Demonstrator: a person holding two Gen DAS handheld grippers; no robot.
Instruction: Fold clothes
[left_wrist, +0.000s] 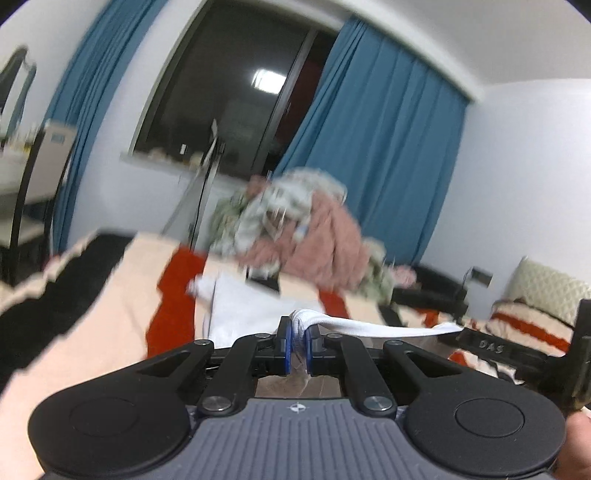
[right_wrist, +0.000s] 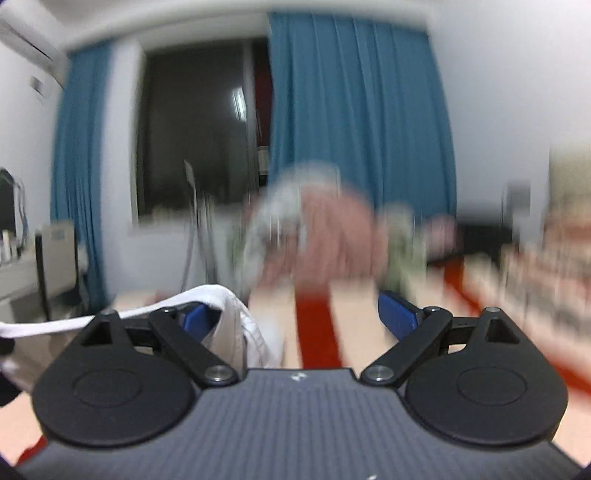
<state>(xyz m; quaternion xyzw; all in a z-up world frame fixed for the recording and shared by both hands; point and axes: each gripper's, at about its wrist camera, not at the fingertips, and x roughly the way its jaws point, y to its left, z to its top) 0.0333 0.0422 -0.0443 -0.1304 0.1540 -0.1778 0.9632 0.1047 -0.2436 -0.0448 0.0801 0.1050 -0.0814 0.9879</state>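
Two hand-held grippers: working one white garment over the bed.
Left hand-held gripper: pinching a bunched white edge, pads nearly touching, cloth trailing out to its right as a taut band.
Right hand-held gripper: standing wide open, gripping nothing; white garment draping over its left finger, not between the pads.
Garment's place: lying partly on the bed just ahead of the left hand-held gripper, partly lifted.
Step in hand, likely: re-taking a second corner with the right.
Doing it well: keeping the left pinch firm, closing on the hem, pulling the edge straight before laying over.
Containers: none in view.
Pile of pink and patterned clothes: sitting loose, well ahead of both.
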